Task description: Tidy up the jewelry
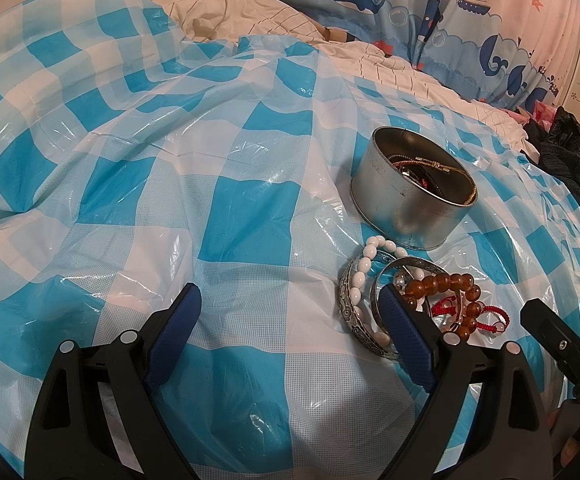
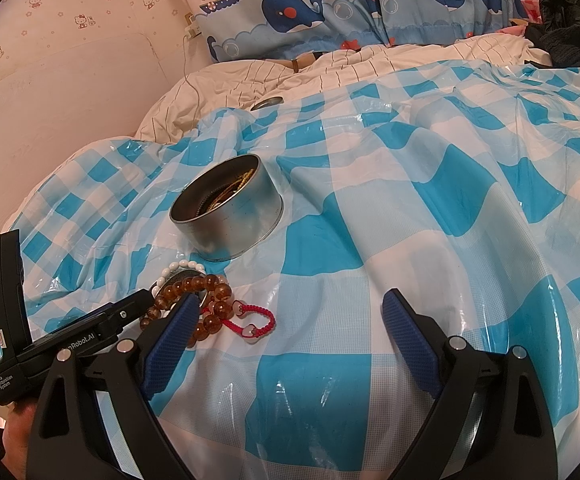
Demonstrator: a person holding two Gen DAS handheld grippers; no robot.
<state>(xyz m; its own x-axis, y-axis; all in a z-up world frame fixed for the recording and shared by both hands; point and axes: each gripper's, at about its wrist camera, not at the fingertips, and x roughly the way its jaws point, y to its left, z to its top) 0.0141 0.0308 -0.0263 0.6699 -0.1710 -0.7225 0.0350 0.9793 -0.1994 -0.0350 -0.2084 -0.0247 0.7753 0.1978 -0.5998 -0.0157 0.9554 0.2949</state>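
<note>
At the bottom of the left wrist view, the left gripper (image 1: 290,308) is spread wide and holds nothing; its black arms end in blue ribbed pads, the right pad overlapping the edge of the jewelry pile in the lower right of the frame. In the right wrist view the right gripper (image 2: 290,312) is likewise wide and empty, its left pad just beside the same pile, low and left of centre. The body of the left gripper shows at the lower left there, with part of a hand (image 2: 16,432) under it.

The pile lies on a glossy, crinkled blue-and-white checked plastic sheet (image 1: 218,208). It holds an amber bead bracelet (image 1: 442,284) of round translucent beads, a white bead bracelet (image 1: 364,264) of oval opaque beads, two engraved silver bangles (image 1: 348,304), and a red braided cord bracelet (image 2: 256,316) with pale charms.

Just beyond the pile stands a round metal tin (image 1: 406,208), shallow and dull-shiny, open at the top, with gold-coloured chain and dark pieces inside; exactly what they are cannot be told.

Farther back lie a rumpled cream quilt with thin stripes (image 2: 250,76), dark clothing (image 1: 570,160) at the right edge, and a whale-print curtain (image 2: 330,8) across the top.
</note>
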